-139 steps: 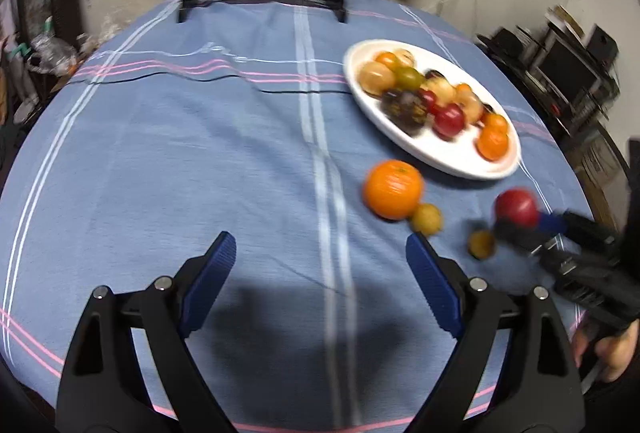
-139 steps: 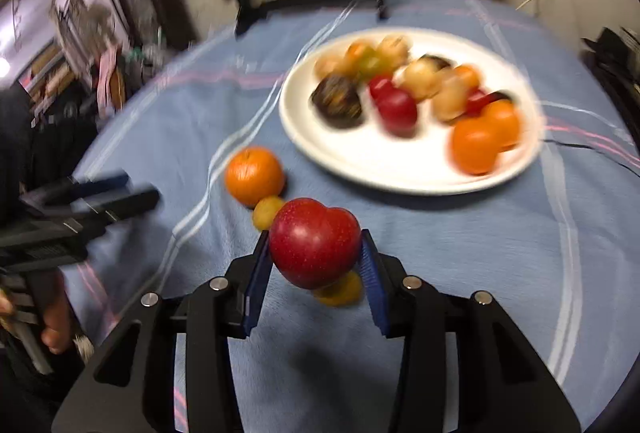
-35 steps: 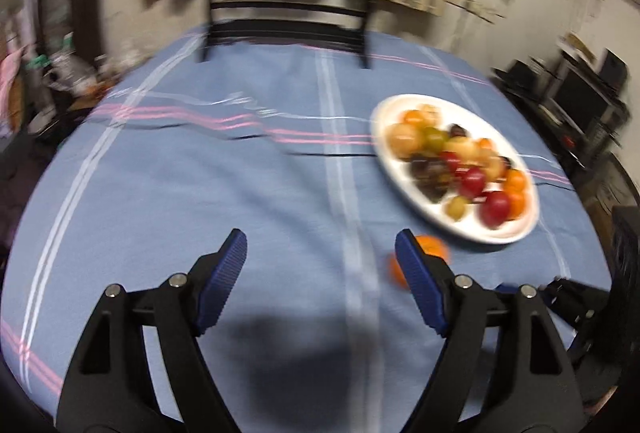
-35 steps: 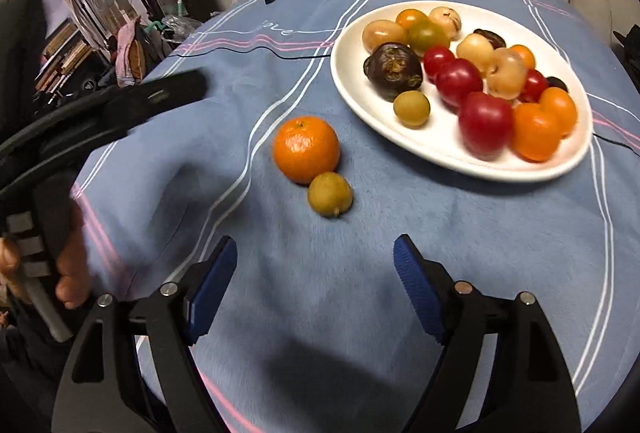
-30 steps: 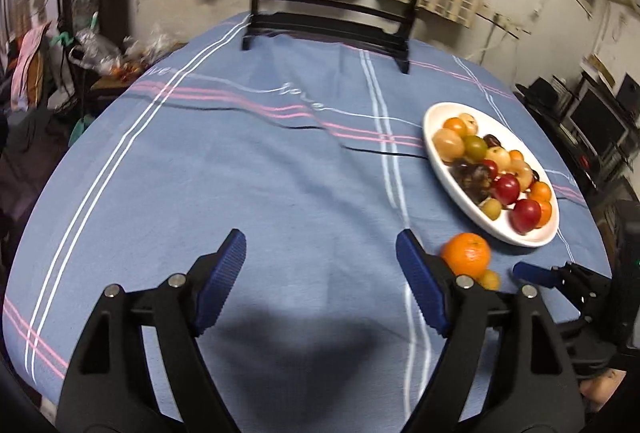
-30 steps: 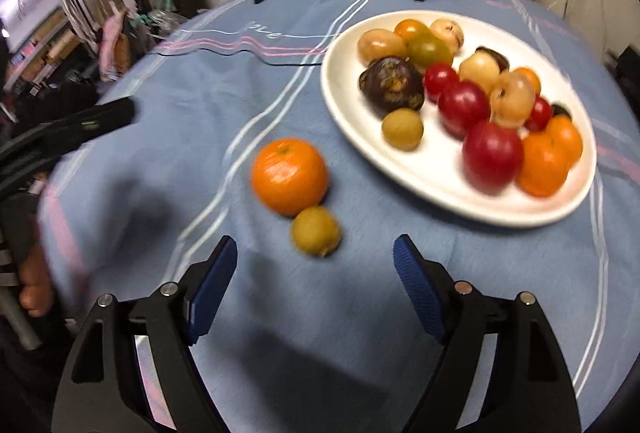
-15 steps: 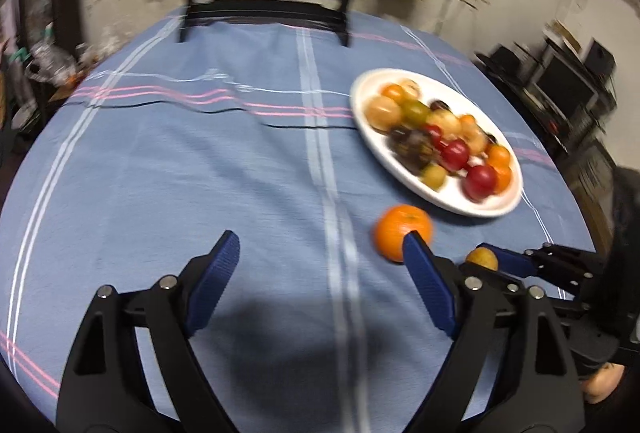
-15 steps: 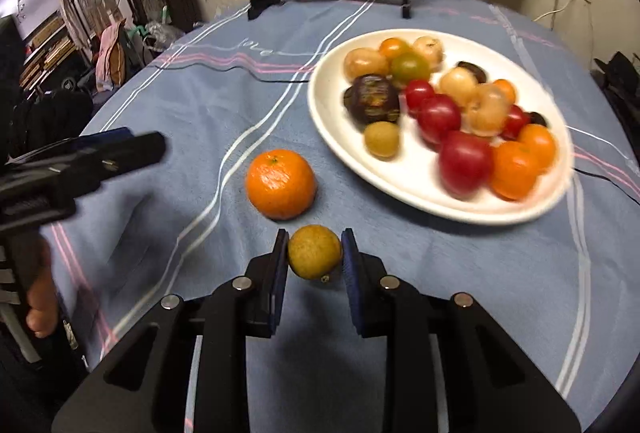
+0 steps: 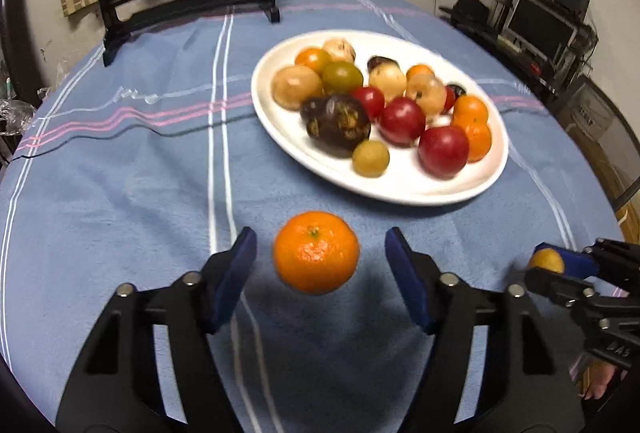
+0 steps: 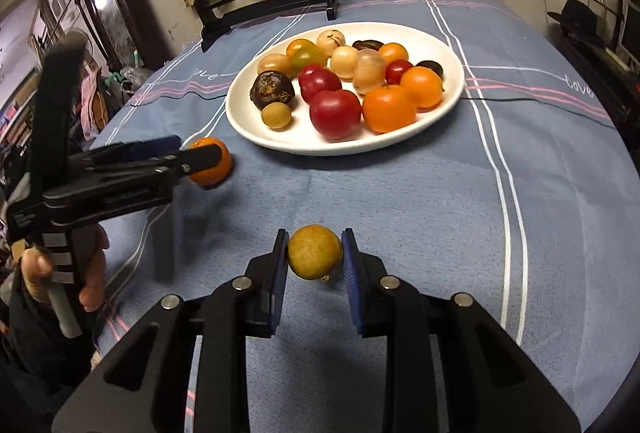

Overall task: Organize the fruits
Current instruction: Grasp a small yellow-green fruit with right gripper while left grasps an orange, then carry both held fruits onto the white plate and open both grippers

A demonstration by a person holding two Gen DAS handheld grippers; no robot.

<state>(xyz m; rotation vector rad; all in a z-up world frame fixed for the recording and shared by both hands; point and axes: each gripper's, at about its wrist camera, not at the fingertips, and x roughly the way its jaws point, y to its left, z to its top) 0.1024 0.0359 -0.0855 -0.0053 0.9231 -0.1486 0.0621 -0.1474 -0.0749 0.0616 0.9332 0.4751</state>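
Fruits: dimpled orange (image 9: 316, 257) between spread left gripper (image 9: 320, 281) pads; right gripper (image 10: 315, 265) clamps round yellowish, possibly rough-skinned fruit (image 10: 315, 251).

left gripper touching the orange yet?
Apart. In the left wrist view the left gripper is open around the orange, with blue cloth showing between each pad and the fruit.

Left claw (image 9: 320, 273) now astride orange (image 9: 316, 257), no longer beside it.
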